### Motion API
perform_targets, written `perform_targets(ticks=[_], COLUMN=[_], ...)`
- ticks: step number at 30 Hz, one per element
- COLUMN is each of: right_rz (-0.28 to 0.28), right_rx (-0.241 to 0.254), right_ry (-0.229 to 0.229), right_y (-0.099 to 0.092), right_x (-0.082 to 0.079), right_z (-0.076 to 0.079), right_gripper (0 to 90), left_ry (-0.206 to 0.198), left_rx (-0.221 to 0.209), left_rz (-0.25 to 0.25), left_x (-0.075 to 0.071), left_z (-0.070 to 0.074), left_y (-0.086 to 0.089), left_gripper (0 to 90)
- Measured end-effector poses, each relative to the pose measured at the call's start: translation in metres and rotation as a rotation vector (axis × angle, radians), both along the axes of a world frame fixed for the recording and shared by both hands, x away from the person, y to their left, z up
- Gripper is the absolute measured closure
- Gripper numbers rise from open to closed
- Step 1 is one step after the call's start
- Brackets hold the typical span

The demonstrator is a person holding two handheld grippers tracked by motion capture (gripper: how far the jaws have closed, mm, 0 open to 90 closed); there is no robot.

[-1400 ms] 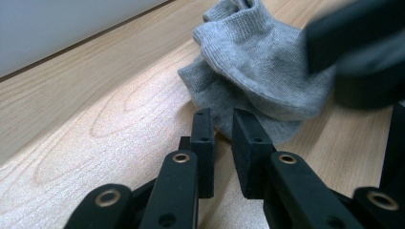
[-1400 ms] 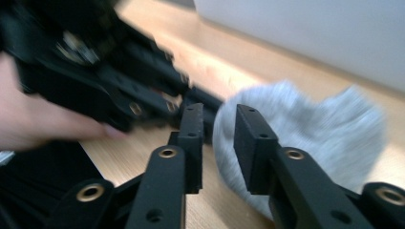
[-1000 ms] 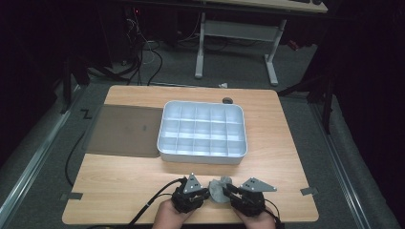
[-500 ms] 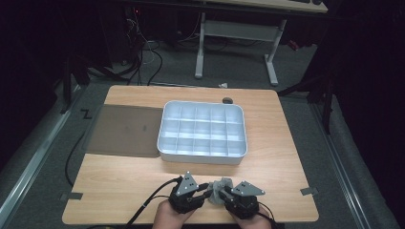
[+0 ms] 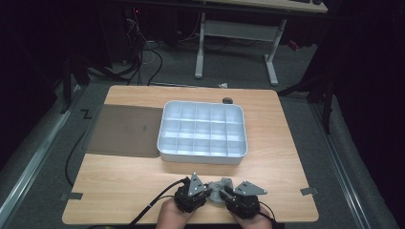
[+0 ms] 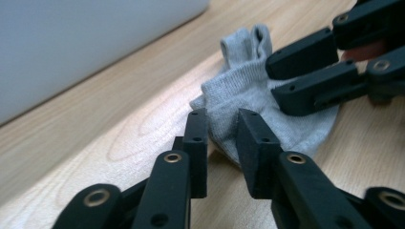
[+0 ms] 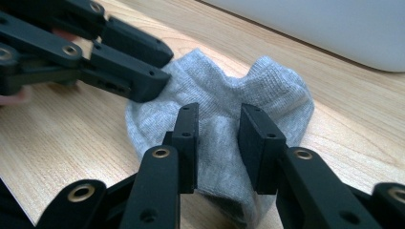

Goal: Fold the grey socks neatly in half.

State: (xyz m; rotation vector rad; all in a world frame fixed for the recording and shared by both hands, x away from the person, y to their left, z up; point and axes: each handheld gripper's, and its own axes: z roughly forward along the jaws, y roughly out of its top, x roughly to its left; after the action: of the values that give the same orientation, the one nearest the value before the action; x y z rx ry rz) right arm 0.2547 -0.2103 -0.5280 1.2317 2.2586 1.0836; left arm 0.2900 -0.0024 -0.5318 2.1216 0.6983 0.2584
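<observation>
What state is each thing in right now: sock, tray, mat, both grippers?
Small grey knit sock: crumpled on the wooden table, between both grippers.
White plastic compartment tray: upright, compartments empty.
Dark flat mat: lying flat, beside the tray.
Left gripper: jaws just closing, at sock's edge.
Right gripper: jaws over the sock, a gap between them.

White compartment tray [image 5: 203, 130] sat at table [image 5: 282, 157] centre, its many cells in rows. Dark mat [image 5: 125, 130] lay flat at tray's 9 o'clock, touching its edge. Small round dark object [image 5: 228, 100] rested near table's 12 o'clock edge. White-legged desk frame [image 5: 236, 45] stood on floor beyond.
</observation>
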Motion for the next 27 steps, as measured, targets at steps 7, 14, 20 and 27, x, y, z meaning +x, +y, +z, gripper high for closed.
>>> perform_targets(ticks=[7,14,20,27], right_rz=[-0.032,-0.125,-0.119,-0.104], right_rx=[0.047,0.129,0.115,0.089], right_ry=[-0.012,0.064,0.081,0.084], right_y=[-0.007,-0.026,-0.023,-0.021], right_x=[-0.002,-0.008,-0.006,-0.002], right_z=[0.011,0.008,0.002,-0.001], right_gripper=[71.0,47.7,55.1,60.7], left_ry=[0.009,0.009,0.001,-0.059], left_rx=[0.012,0.012,-0.01,-0.06], left_rz=[-0.003,-0.011,0.004,-0.035], left_x=[0.001,-0.002,-0.003,-0.017], left_z=[-0.001,-0.001,0.005,0.02], left_y=[-0.002,-0.003,0.002,0.001], left_gripper=[76.4,76.1,71.7,73.4])
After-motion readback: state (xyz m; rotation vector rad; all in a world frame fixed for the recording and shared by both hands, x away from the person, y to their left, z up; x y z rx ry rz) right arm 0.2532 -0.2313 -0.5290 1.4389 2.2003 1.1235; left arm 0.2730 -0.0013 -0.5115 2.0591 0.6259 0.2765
